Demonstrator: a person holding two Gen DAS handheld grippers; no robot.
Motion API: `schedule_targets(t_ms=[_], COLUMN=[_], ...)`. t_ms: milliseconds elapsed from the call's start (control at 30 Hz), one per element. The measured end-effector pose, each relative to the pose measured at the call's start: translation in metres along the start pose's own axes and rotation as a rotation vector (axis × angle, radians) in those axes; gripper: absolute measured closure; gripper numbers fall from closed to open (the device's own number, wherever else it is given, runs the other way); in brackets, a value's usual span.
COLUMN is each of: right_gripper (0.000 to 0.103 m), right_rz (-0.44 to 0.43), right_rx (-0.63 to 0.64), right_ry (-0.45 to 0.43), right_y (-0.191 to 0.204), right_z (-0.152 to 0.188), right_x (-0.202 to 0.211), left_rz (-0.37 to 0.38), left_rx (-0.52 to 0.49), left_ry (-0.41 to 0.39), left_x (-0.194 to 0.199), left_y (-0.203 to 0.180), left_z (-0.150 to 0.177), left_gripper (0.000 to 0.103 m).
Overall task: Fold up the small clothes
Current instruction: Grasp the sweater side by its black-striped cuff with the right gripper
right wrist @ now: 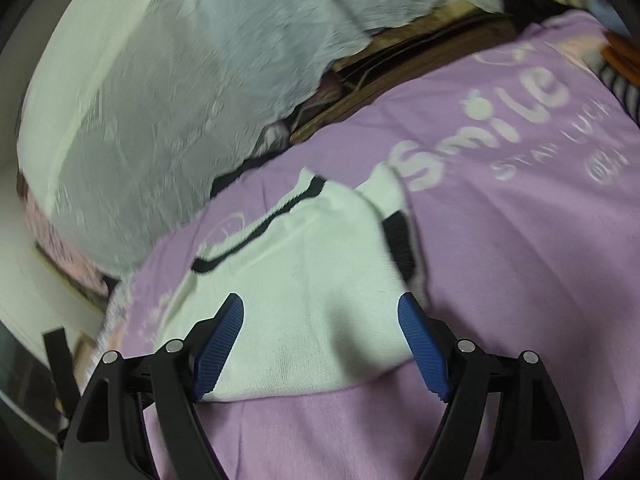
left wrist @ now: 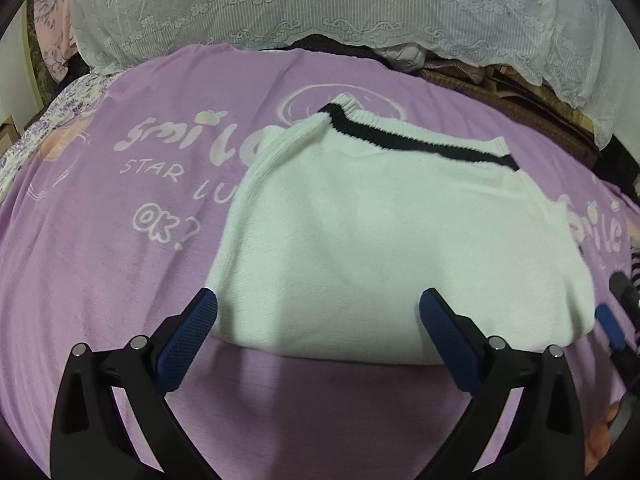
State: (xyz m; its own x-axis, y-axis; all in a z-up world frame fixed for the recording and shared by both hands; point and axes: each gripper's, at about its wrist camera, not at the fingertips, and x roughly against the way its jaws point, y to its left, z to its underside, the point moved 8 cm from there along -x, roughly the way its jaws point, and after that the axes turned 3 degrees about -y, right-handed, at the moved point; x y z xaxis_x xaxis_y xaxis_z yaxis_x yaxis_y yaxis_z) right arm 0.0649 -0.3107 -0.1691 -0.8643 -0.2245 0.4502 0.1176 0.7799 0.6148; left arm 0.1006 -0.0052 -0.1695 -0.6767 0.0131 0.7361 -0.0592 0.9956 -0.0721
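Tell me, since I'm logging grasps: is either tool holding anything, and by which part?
Nothing is held. The left tool and right tool both stand open above the folded white knitted garment with black trim.

Right wrist view motion-blurred; lace cover [right wrist: 160, 100] pattern unreadable.

Left gripper [left wrist: 318, 300]: jaws spread wide, blue pads [left wrist: 188, 344] facing each other, nothing between them, angled downward. Right gripper [right wrist: 320, 308]: jaws also wide apart, gripping nothing, rolled to one side, tilted slightly down.
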Motion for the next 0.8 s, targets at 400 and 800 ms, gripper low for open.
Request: schedule_targets(t_ms=[400, 800], right_gripper=[0.023, 0.046], right_rz=[0.039, -0.019], right_rx=[-0.086, -0.148], right_ry=[0.01, 0.11], right_y=[-0.033, -0.04], right_z=[-0.002, -0.032], right_x=[-0.012, -0.079], left_rz=[0.006, -0.009], left_rx=[-0.005, -0.056], left_ry=[0.054, 0.001], left_x=[-0.023, -0.034], left_y=[-0.051, -0.052], left_z=[-0.015, -0.003], left_gripper=[0.004, 0.004])
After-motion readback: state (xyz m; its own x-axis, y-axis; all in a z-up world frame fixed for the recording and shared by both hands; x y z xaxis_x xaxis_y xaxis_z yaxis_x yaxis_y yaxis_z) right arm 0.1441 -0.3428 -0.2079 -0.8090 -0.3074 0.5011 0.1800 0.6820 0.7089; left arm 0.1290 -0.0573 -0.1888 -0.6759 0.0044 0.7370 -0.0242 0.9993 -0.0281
